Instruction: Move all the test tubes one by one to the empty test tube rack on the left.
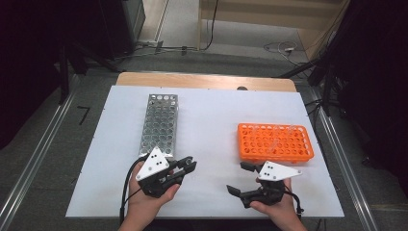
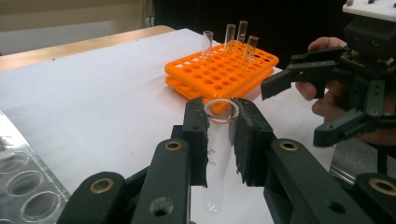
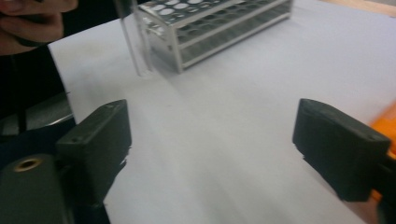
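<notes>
Your left gripper (image 2: pixel 219 135) has its fingers (image 2: pixel 196 135) pinching a clear test tube (image 2: pixel 219 154), held upright above the worktop (image 1: pixel 211 120) between the two racks. Your right gripper (image 3: pixel 210 149) has its fingers spread wide with nothing between them, so the tube looks handed over. Four tubes stand in the orange rack (image 2: pixel 219 72) (at its far end); the metal rack (image 1: pixel 161 122) shows none. What looks left is seating this tube in a metal-rack hole, then moving the others.
</notes>
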The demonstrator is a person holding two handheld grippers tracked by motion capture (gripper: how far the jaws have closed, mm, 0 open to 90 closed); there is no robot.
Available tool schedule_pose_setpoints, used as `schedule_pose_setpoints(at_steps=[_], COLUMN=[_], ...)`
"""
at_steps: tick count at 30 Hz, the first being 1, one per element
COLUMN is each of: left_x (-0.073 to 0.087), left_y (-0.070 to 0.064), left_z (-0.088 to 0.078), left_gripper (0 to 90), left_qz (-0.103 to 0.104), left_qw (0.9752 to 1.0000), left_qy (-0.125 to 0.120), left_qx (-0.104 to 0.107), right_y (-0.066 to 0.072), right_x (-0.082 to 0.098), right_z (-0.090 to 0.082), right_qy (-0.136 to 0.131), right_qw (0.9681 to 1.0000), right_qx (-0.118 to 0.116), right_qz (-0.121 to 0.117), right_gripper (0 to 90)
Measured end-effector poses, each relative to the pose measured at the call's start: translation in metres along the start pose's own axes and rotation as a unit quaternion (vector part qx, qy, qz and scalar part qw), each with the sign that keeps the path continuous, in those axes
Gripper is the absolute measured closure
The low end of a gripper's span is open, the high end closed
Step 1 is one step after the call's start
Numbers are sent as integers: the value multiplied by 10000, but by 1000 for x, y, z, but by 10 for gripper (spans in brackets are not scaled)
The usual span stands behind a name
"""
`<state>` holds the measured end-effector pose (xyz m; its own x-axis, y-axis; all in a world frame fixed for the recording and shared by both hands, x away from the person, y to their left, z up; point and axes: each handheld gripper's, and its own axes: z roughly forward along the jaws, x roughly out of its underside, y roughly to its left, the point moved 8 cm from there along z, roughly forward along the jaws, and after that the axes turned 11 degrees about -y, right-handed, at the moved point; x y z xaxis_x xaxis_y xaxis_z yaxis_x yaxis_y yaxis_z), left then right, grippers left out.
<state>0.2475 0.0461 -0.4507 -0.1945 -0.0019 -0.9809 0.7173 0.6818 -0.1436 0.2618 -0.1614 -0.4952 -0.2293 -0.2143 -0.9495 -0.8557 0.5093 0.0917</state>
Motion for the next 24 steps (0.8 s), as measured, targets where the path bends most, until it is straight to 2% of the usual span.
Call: schedule_pose_setpoints(at_steps=[5,6,7,19,24], left_x=[-7,-9,-11,-40,-48], left_y=[12,15,18,49,65], left_z=[-1,-1,-1,5,13], left_gripper=[765,765,765,765,765], left_qz=[23,3,-3,41,12], left_qw=[9999,9999,9998,9991,9987], left_qy=[-25,-45,-59,-200,-204], left_qx=[-115,-138,-170,-381,-464], right_y=[-19,-19,-23,-52,-60], right_x=[1,1,1,9,12], right_z=[-18,-18,-25,-57,-67], right_qy=[-78,-78,-87,-243,-304], right_qw=[9996,9996,9994,9974,9965], right_qx=[151,151,231,565,600], right_qz=[221,221,230,373,497], right_gripper=[7,7,0,0,0])
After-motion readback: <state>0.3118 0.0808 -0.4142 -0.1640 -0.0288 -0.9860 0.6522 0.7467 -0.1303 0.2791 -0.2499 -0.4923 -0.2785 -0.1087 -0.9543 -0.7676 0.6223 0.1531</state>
